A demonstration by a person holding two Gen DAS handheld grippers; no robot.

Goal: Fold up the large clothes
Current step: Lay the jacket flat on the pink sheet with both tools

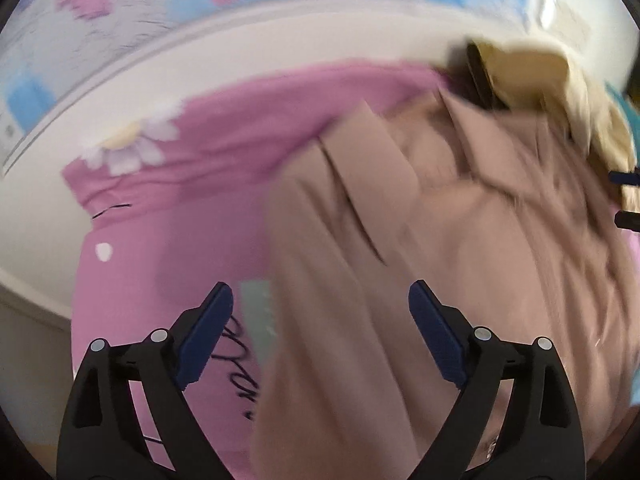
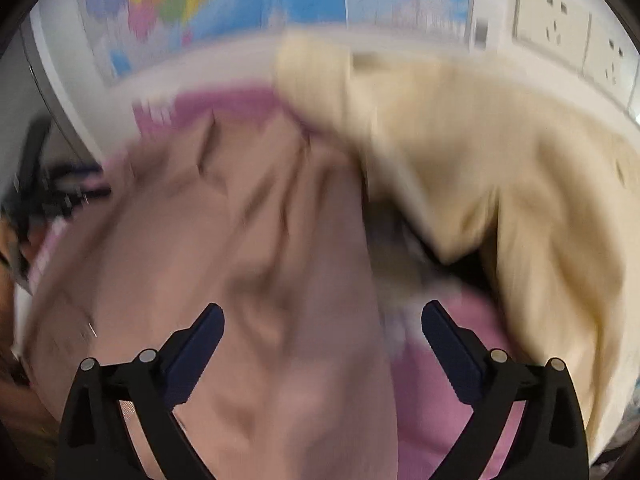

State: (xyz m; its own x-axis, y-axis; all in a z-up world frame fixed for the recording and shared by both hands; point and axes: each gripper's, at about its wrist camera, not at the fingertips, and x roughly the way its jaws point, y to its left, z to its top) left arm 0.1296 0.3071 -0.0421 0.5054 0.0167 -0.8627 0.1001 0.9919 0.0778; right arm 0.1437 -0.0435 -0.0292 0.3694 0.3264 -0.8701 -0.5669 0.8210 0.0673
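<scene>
Both views are smeared with motion blur, so fine detail is out of reach, but the layout reads well enough. The left gripper (image 1: 320,320) hangs with its jaws spread wide, nothing between them, just above the near edge of a tan garment (image 1: 460,240) that lies rumpled across a pink cloth (image 1: 200,152) with a daisy print. The right gripper (image 2: 322,340) is likewise released and holds nothing, poised over the same tan garment (image 2: 224,260), with a cream garment (image 2: 500,168) heaped just beside it to the right and the pink cloth (image 2: 432,380) peeking out between the two. The white desk (image 1: 132,80) carries the lot, a colourful wall map (image 2: 192,4) behind it and wall sockets (image 2: 560,20) off to the right. By the look of it, this is the opening of the fold: the tan piece is creased and bunched, no neat edge made yet, and neither tool has taken hold. The next move seems to call for each gripper to settle on an edge or corner of the tan garment, close on a single layer without snagging the pink cloth below, then draw it flat before folding.
</scene>
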